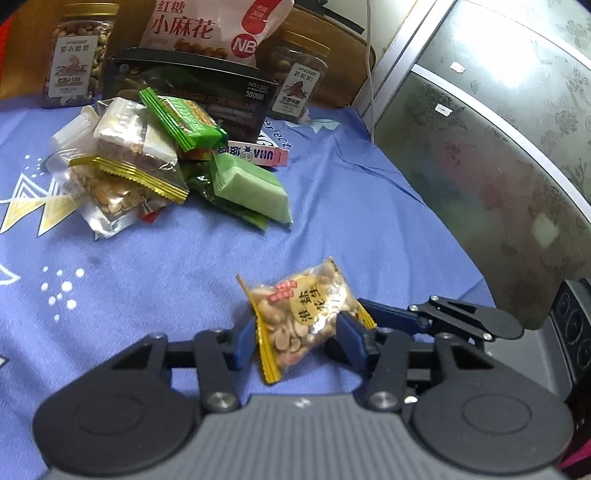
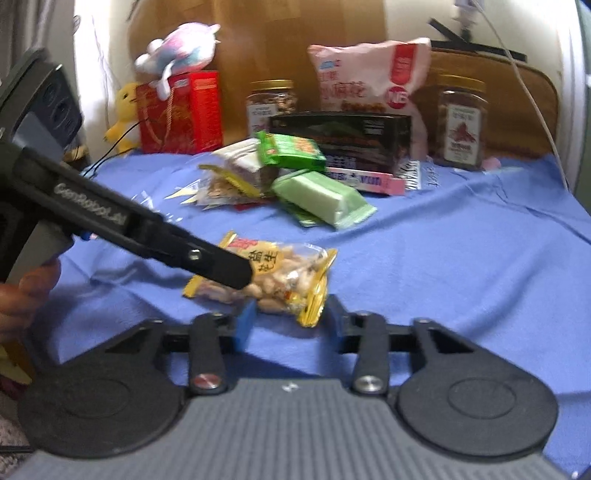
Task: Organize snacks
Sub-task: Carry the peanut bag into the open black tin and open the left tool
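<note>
Two grippers meet on one peanut packet (image 1: pixel 306 317) lying on the blue cloth (image 1: pixel 155 288) in front of me. My left gripper (image 1: pixel 295 343) has its blue pads on either side of the packet's near end, and they look pressed against the wrapper, pinching its yellow crimped edge. My right gripper (image 2: pixel 290 317) has the other end between its pads, which sit close to the wrapper, though I cannot tell whether they press on it. In the right wrist view the left gripper's black finger (image 2: pixel 207 258) crosses over the packet from the left, with a hand (image 2: pixel 22 295) on its handle at the frame edge. Farther back on the cloth sits a heap of small snacks (image 1: pixel 147 162), among them a green bar (image 1: pixel 251 188) and a green packet (image 1: pixel 181 118). Behind the heap stand a black box (image 1: pixel 192 92), a pink bag (image 1: pixel 210 29) and two nut jars (image 1: pixel 77 55), well apart from the packet
</note>
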Action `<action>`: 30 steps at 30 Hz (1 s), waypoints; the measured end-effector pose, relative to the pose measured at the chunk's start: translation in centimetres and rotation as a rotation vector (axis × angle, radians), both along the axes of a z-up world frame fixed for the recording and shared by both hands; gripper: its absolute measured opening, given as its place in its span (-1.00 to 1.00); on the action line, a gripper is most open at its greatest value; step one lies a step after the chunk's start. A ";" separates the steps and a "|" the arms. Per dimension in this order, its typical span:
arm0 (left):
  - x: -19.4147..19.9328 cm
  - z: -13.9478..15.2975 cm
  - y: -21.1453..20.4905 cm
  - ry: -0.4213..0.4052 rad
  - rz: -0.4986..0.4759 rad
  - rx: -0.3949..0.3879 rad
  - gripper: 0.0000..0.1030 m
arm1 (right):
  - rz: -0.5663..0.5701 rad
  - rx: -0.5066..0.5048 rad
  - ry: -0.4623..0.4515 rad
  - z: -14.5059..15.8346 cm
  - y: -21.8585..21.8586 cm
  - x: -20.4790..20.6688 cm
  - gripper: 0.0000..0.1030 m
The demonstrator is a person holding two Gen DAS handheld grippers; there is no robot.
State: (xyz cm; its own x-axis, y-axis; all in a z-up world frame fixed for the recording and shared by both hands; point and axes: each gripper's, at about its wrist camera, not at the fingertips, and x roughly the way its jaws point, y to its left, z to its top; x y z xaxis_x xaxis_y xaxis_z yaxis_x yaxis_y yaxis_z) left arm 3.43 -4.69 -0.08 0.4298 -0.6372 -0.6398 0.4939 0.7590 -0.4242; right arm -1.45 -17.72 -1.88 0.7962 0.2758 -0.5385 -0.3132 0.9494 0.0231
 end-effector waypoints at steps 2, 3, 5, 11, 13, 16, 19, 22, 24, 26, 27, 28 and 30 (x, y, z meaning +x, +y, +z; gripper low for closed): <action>-0.2 0.1 0.4 0.005 0.004 -0.003 -0.23 | -0.005 -0.013 -0.011 0.1 0.3 0.0 -0.36; -0.2 0.2 0.6 0.009 0.004 -0.008 -0.23 | -0.005 -0.009 -0.012 0.2 0.4 -0.1 -0.43; -0.4 0.7 1.0 -0.001 0.003 -0.007 -0.23 | 0.001 0.005 -0.020 0.6 0.5 -0.2 -0.54; 1.3 4.0 1.5 -0.096 0.009 -0.010 -0.23 | 0.026 0.004 -0.088 3.1 1.0 1.3 -0.55; 3.0 5.4 1.5 -0.122 0.015 -0.011 -0.23 | 0.026 0.010 -0.115 4.4 1.1 2.8 -0.55; 6.2 7.7 1.3 -0.186 0.031 -0.007 -0.23 | 0.026 0.011 -0.171 6.6 1.0 5.8 -0.56; 10.5 9.6 0.8 -0.223 0.067 -0.002 -0.23 | 0.021 0.008 -0.211 8.4 1.0 10.0 -0.56; 15.1 10.4 -0.1 -0.237 0.102 0.016 -0.22 | -0.005 0.014 -0.222 9.2 0.9 14.1 -0.57; 17.9 10.4 -0.8 -0.242 0.116 0.037 -0.22 | -0.027 0.026 -0.216 9.3 0.7 16.8 -0.57; 20.6 10.0 -1.4 -0.237 0.127 0.053 -0.22 | -0.052 0.031 -0.209 9.0 0.5 19.2 -0.57; 21.6 9.7 -1.7 -0.234 0.132 0.064 -0.22 | -0.066 0.037 -0.200 8.6 0.3 20.5 -0.56; 22.5 9.4 -1.9 -0.233 0.135 0.075 -0.21 | -0.076 0.043 -0.189 8.3 0.2 21.4 -0.56; 23.9 8.4 -2.3 -0.226 0.142 0.104 -0.18 | -0.087 0.044 -0.155 7.7 0.0 23.3 -0.51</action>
